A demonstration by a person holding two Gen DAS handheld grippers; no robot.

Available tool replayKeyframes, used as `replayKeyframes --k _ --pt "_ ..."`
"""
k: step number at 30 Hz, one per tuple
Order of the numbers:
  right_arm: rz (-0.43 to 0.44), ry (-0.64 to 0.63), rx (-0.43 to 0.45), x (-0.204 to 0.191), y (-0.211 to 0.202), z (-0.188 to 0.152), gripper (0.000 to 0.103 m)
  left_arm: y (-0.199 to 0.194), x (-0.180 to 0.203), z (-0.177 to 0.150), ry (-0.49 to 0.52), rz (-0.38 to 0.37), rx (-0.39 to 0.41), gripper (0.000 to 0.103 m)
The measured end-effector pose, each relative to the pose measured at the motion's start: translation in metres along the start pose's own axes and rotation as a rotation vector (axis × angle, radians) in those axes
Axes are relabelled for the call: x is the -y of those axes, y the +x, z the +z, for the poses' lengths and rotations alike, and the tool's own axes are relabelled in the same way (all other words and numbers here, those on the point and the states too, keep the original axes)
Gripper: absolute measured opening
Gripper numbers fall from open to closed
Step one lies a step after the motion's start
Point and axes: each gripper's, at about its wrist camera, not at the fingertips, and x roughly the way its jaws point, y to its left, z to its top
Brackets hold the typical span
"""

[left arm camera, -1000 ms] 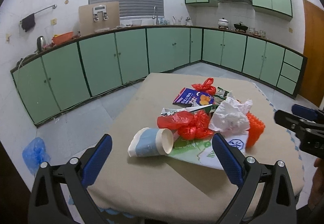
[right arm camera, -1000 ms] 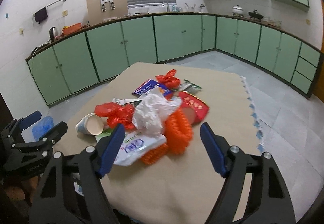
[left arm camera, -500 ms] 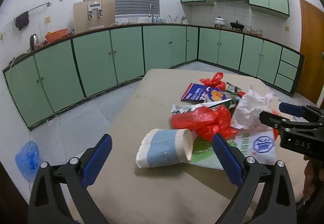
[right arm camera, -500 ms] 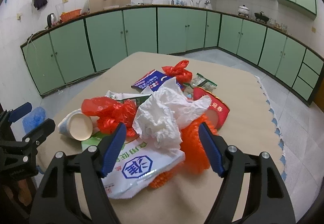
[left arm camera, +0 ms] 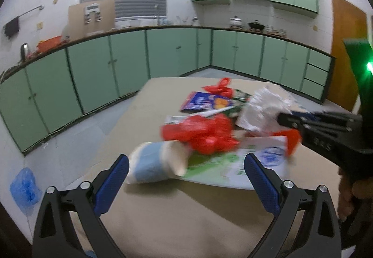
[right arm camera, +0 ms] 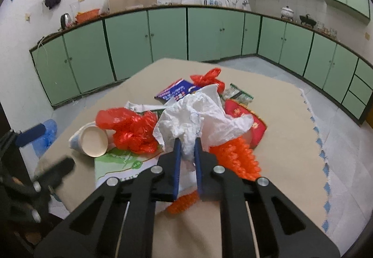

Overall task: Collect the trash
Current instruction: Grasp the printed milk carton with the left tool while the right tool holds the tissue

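Looking along my right tool (right arm camera: 186,141), I saw that its blue ribbed pads had just been closing and now pinched a fold of the crumpled white plastic bag (right arm camera: 198,115), thin and wrinkled, heaped at the middle of the trash pile on the beige cloth-covered bench (right arm camera: 279,164). That tool pointed forward and downward into the pile; from the left wrist view it came in from the right, a hand (left arm camera: 349,190) gripping its black handle. Just right of the bag lay a frilly orange foam net sleeve (right arm camera: 235,155), and behind it a glossy red foil pouch (right arm camera: 251,122). Left of the bag sat a crinkled red plastic bag (right arm camera: 132,129), touching a white and pale blue paper cup (right arm camera: 91,139) lying on its side, its long axis roughly across the bench, its open mouth toward the right tool's camera. Under them lay a flat green and white printed wrapper (right arm camera: 121,160). My left tool (left arm camera: 186,174) stood spread wide, nothing between its pads, pointing downward with the cup just ahead of its left finger (left arm camera: 112,183).
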Motion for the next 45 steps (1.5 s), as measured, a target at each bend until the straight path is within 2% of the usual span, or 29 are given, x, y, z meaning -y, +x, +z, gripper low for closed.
replayKeyframes --k 8,16,17,20,22,23,24,27,34,45 --pt "-0.064 0.042 0.062 0.031 -0.054 -0.007 0.01 -0.008 0.058 -0.012 0.132 -0.067 0.009 0.097" --pt "-0.124 0.095 0.056 0.056 -0.073 -0.02 0.011 0.016 0.08 -0.026 0.218 -0.045 -0.03 0.096" --pt "-0.124 0.1 0.054 0.057 -0.074 -0.022 0.011 0.016 0.083 -0.028 0.219 -0.046 -0.034 0.093" --pt "-0.122 0.103 0.053 0.058 -0.075 -0.024 0.011 0.024 0.083 -0.029 0.233 -0.033 -0.058 0.074" --pt "-0.12 0.102 0.06 0.057 -0.078 -0.024 0.011 0.025 0.081 -0.028 0.223 -0.063 -0.069 0.053" --pt "-0.118 0.1 0.061 0.055 -0.08 -0.023 0.011 0.025 0.081 -0.027 0.219 -0.081 -0.077 0.031" --pt "-0.12 0.099 0.062 0.054 -0.081 -0.024 0.011 0.025 0.08 -0.027 0.212 -0.097 -0.078 0.017" --pt "-0.12 0.094 0.064 0.055 -0.086 -0.025 0.011 0.014 0.078 -0.023 0.191 -0.103 -0.051 0.012" --pt "-0.125 0.098 0.082 0.057 -0.102 -0.022 0.011 -0.017 0.076 -0.001 0.145 -0.137 0.003 0.009" --pt "-0.138 0.12 0.143 0.069 -0.144 -0.026 0.011 -0.06 0.098 0.024 0.169 -0.164 0.077 0.005"
